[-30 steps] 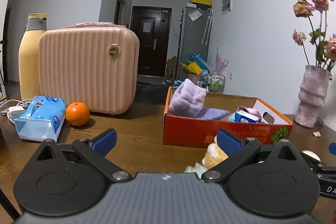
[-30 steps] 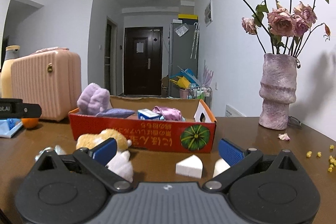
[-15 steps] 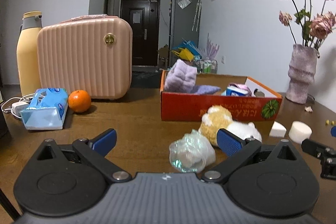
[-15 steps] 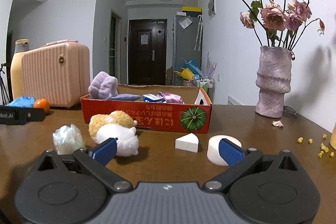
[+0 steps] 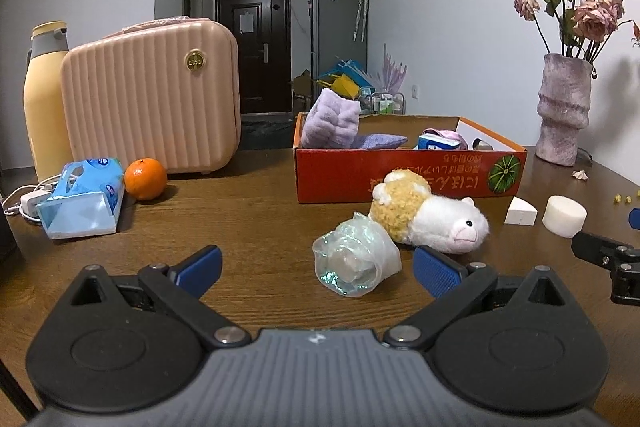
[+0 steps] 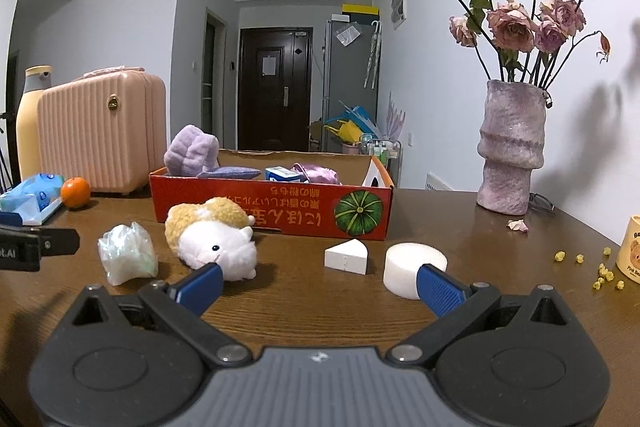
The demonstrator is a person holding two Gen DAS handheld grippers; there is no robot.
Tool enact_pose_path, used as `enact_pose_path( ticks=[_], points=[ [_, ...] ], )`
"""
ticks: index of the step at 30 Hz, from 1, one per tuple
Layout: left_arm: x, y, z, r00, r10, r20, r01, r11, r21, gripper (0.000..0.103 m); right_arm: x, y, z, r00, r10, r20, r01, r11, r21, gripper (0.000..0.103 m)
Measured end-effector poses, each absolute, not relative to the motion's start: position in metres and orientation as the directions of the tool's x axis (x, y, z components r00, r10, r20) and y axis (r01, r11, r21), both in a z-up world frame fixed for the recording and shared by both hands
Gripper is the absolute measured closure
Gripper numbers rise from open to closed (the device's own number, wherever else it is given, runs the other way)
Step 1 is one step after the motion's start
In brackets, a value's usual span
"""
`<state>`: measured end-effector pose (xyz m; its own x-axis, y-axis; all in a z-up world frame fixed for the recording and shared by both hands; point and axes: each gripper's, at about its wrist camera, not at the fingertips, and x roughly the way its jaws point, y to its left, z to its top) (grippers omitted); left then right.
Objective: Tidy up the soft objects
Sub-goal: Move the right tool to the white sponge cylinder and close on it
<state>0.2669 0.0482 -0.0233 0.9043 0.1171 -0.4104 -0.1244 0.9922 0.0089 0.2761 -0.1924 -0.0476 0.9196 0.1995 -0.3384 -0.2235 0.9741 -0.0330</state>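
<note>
Plush toy (image 5: 430, 217) touching crinkled bag (image 5: 354, 257) before red box (image 5: 408, 169) | left hand-held gripper (image 5: 318, 267) spread, empty | right hand-held gripper (image 6: 318, 285) spread, empty

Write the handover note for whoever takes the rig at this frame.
Left gripper: open, empty, facing the clear plastic bundle.
Right gripper: open, empty, near the round sponge.
Done: purple towel, flat purple pad and pink pouch are in the red box.
Left: plush hamster, plastic bundle, wedge sponge and round sponge lie on the table in front of the box.
</note>
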Motion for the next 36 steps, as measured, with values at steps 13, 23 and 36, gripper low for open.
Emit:
enact_pose_path(
  ticks=[13, 23, 36],
  points=[
    [0.273, 0.048, -0.028, 0.893, 0.115, -0.434, -0.122, 0.992, 0.013, 0.000, 0.304, -0.213, -0.051, 0.908, 0.099, -0.408, -0.117, 0.993, -0.020, 0.000],
    [0.278, 0.047, -0.031, 0.888, 0.128, -0.442, -0.132, 0.991, 0.022, 0.000, 0.355, -0.237, -0.062, 0.874, 0.024, -0.485, -0.041, 0.999, -0.025, 0.000],
    [0.290, 0.035, -0.034, 0.884, 0.131, -0.448, -0.131, 0.991, 0.032, 0.000, 0.403, -0.239, -0.068, 0.851, 0.001, -0.525, -0.021, 0.999, -0.033, 0.004]
  ],
)
